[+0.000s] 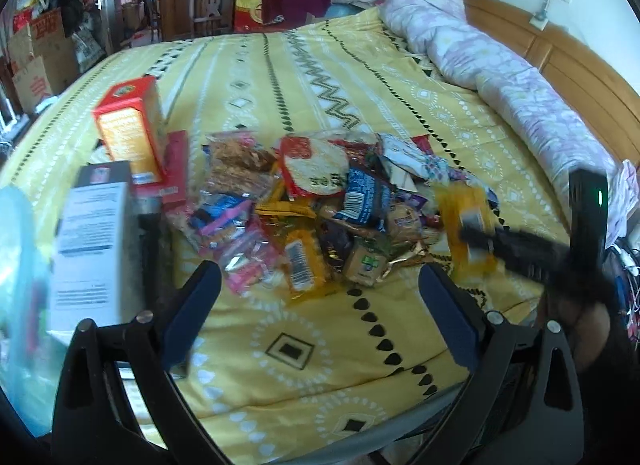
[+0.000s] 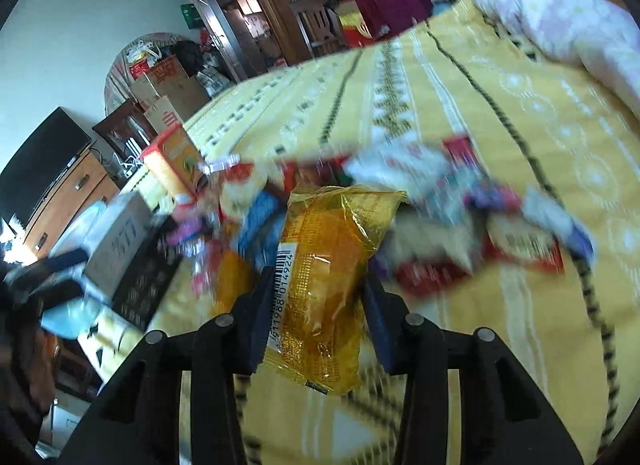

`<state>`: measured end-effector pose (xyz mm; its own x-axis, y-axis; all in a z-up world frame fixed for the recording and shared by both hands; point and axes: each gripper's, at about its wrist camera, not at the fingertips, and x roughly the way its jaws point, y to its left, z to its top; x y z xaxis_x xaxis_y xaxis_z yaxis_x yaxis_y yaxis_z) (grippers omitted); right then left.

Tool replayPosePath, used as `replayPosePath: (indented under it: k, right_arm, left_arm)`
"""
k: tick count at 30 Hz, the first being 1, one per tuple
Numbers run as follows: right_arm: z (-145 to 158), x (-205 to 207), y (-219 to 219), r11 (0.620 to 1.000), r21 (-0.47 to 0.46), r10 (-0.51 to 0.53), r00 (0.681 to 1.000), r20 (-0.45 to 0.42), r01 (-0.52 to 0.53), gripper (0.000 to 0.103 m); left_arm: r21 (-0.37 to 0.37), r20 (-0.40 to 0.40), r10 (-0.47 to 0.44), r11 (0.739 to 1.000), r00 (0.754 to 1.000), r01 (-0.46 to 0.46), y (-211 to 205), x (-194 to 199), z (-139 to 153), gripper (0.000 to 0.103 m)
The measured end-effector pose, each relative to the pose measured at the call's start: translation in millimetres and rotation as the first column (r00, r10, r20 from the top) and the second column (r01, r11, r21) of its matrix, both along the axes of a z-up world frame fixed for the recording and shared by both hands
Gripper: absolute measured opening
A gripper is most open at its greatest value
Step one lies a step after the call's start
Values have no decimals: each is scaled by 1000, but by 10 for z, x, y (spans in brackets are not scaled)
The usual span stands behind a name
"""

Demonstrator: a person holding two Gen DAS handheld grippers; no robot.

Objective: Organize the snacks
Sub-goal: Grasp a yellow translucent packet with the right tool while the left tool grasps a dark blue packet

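Left wrist view: the left gripper [image 1: 320, 305] hangs wide and empty over bare bedspread [image 1: 320, 365] at lower centre, the snack pile [image 1: 312, 205] above it and boxes [image 1: 128, 137] crowding the left edge.

Right wrist view: the right gripper [image 2: 316, 301] pinches a yellow snack packet [image 2: 328, 273] at centre, barcode visible; open bedspread lies right.

The yellow snack packet [image 2: 328, 281] carries a barcode with digits reading partly "911988 014924". Printing on the other wrappers and boxes is too blurred to read.
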<state>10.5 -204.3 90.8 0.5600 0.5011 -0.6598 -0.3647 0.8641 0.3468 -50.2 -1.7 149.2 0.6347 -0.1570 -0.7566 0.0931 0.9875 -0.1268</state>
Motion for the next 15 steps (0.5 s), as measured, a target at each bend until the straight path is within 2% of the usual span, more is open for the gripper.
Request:
replayPosePath:
  k: [7, 14, 15]
  right_arm:
    - [-585, -174, -358, 998, -58, -47, 988, -149, 39, 47]
    - [-804, -191, -553, 997, 46, -56, 981, -187, 66, 50]
    - [-818, -199, -555, 997, 47, -54, 981, -185, 64, 50]
  left_arm:
    - [30, -27, -104, 994, 994, 105, -327, 326, -261, 100]
    - [-20, -25, -153, 988, 988, 153, -631, 705, -414, 98]
    - [-22, -37, -152, 988, 988, 151, -658, 769, -463, 94]
